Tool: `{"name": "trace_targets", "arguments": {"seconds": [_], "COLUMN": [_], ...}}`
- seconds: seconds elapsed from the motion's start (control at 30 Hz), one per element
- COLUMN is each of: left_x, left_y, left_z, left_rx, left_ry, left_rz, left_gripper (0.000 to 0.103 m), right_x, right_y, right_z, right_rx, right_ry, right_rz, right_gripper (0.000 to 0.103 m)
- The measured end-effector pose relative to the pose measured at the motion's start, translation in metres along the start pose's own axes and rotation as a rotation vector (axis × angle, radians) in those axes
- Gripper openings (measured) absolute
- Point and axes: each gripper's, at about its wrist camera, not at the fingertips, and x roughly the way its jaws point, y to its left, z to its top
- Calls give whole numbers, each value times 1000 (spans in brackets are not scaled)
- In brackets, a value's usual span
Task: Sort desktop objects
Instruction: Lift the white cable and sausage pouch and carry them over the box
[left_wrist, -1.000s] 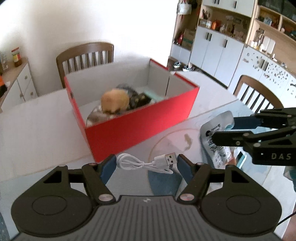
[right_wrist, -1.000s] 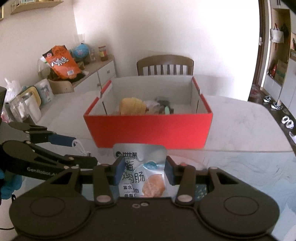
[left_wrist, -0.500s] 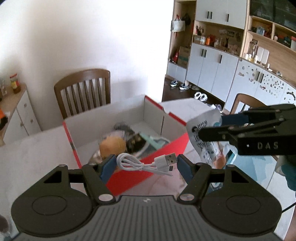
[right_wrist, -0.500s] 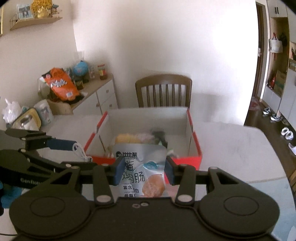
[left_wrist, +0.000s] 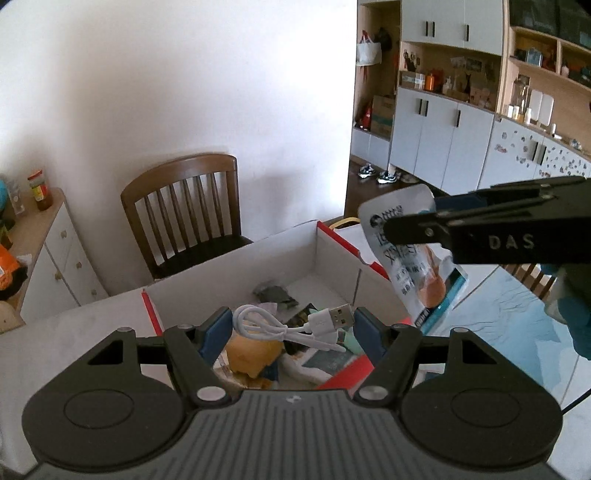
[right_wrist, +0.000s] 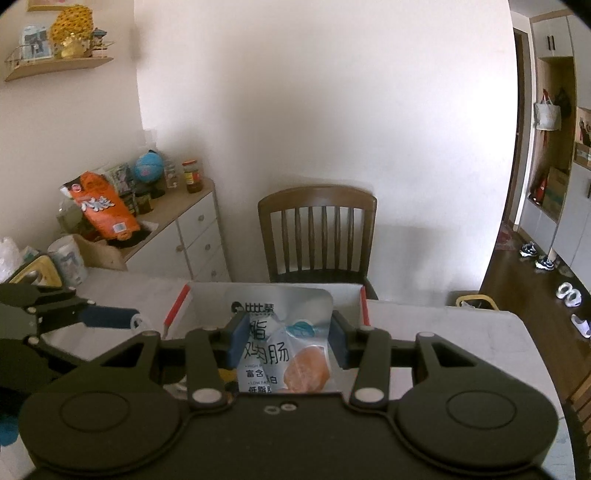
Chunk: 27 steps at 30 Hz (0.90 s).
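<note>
My left gripper (left_wrist: 291, 328) is shut on a coiled white USB cable (left_wrist: 291, 326) and holds it above the open red box (left_wrist: 334, 243). The box holds a yellow object (left_wrist: 251, 354), a dark wrapper (left_wrist: 275, 295) and other items. My right gripper (right_wrist: 288, 343) is shut on a silver snack pouch (right_wrist: 284, 350) with Chinese print, held above the box's near side (right_wrist: 181, 301). The right gripper also shows in the left wrist view (left_wrist: 413, 218) with the pouch (left_wrist: 417, 266) hanging over the box's right wall. The left gripper shows at the left of the right wrist view (right_wrist: 131, 319).
The box stands on a white table (left_wrist: 74, 325). A wooden chair (right_wrist: 317, 236) stands behind it. A white sideboard (right_wrist: 184, 236) with jars and an orange bag (right_wrist: 101, 206) is at the left. Cabinets (left_wrist: 443, 136) line the far right.
Both grippers have risen and moved forward with their loads, from beside the box's front wall to above its open top. The box now appears lower in both views.
</note>
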Motion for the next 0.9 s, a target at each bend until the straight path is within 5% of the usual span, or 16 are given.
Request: {"name": "trace_targets", "arguments": {"seconds": [0.47, 0.9], "left_x": [51, 88], "left_y": [3, 9], "left_z": [10, 9], "left_rx": [21, 20], "left_ry": [94, 207], "left_rz": [40, 48], "left_gripper": [72, 72], "right_x": [53, 107], "right_y": [-14, -15], "right_z": [13, -1], "right_rx": [7, 8], "right_ry": [40, 220], "right_rz": [4, 19], "right_gripper": [45, 45]}}
